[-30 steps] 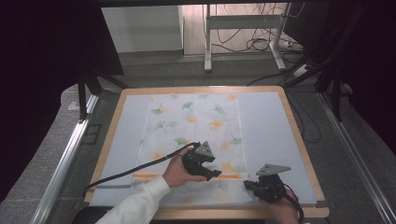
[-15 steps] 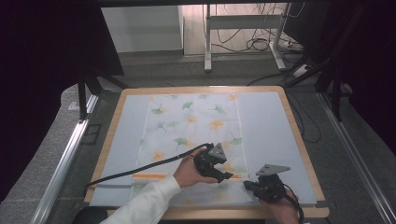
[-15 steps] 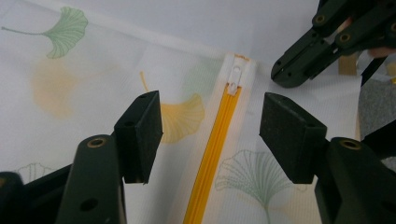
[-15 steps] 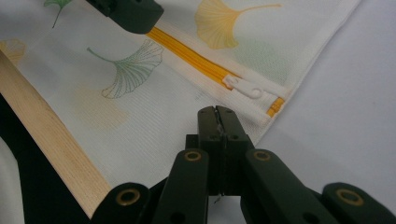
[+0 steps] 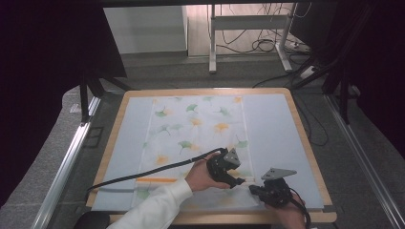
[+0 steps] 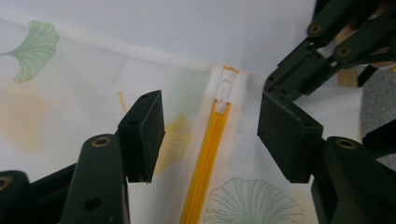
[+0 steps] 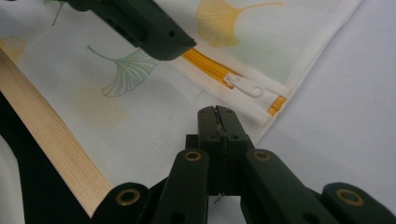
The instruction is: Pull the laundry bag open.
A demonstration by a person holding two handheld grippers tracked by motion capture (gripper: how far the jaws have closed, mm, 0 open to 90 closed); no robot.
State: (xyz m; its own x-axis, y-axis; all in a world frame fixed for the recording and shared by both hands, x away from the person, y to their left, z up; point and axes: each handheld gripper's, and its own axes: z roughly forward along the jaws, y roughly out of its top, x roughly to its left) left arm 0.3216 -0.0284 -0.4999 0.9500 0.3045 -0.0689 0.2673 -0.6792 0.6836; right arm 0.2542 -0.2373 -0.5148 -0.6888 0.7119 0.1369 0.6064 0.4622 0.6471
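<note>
Zipper pull [image 6: 224, 94] between left tongs [image 6: 210, 135]

My table [image 5: 305, 143]: wood-rimmed, pale blue mat [image 5: 272, 129] covering the top. Ginkgo-print fabric cover [image 5: 196, 129] lies flat on the mat, orange zipper [image 6: 205, 158] along its near edge.

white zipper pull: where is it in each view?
High view: zipper pull is a small white speck near the table's front edge, between the two grippers.
Left gripper view: upper centre, at the far end of the orange zipper.
Right gripper view: right of centre, beyond the shut jaws.
Shared landmark: the orange zipper.
</note>
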